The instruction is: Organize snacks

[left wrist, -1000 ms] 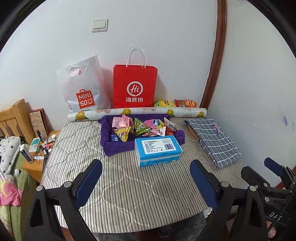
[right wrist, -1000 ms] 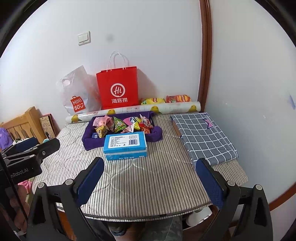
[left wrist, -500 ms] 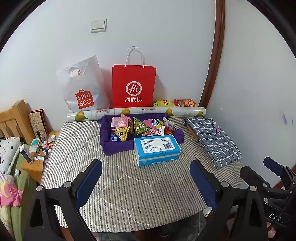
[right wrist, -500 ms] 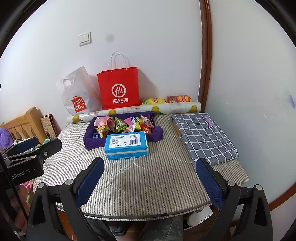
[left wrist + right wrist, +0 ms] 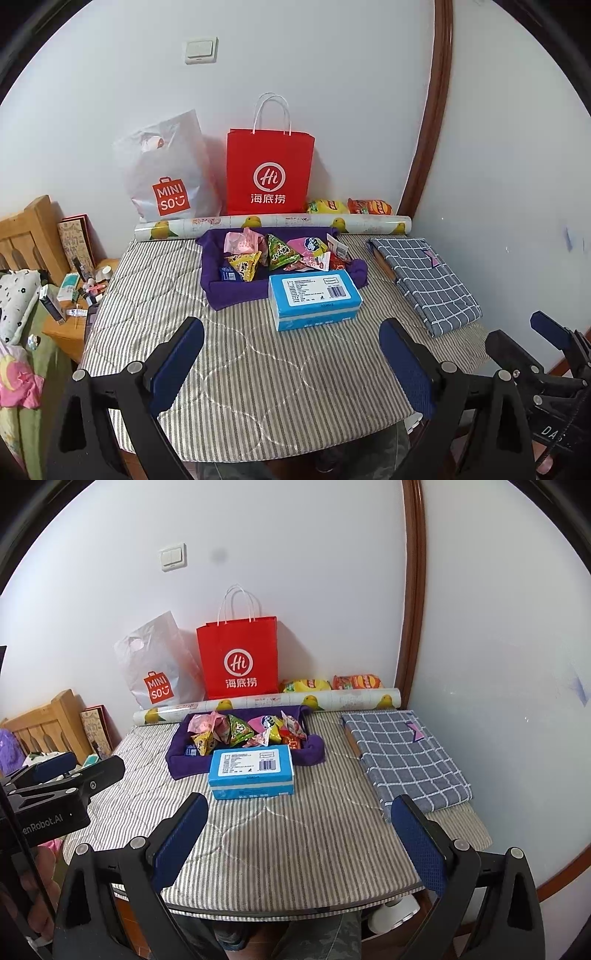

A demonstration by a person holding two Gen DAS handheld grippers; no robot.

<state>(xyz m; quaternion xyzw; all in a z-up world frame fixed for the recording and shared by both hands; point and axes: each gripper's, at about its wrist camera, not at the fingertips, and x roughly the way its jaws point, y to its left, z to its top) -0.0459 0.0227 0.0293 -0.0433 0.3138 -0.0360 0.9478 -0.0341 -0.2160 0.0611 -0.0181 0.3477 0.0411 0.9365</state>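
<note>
Both jaws spread wide and empty: left gripper [image 5: 291, 347] and right gripper [image 5: 299, 827] hovering over the near edge of the table [image 5: 258, 387], clear of everything on it. Black rigid frames, blue pads [image 5: 177, 365] with a fine mesh-like grain. Left gripper seen again at the left edge of the right wrist view, right gripper at the right edge of the left wrist view.

Snacks [image 5: 277, 253] heaped in a shallow purple tray [image 5: 218, 288] of soft, plush-looking fabric, at mid-table toward the wall: crinkly glossy packets, several pyramid-shaped, in pink, green, yellow and red. Just in front of the tray, touching its near rim, a rectangular blue-and-white tissue pack [image 5: 314, 299], soft plastic wrap, barcode label on top.

Quilted grey-and-white striped cloth over the table, stitched in curved lines. Folded grey checked cloth [image 5: 424, 280] flat along the right side. Long printed paper roll [image 5: 273, 223] lying across the back. Behind it, upright against the wall, a red paper bag [image 5: 269, 173] with white cord handles, a white plastic bag [image 5: 166, 173], and two puffy chip packets [image 5: 347, 206].
</note>
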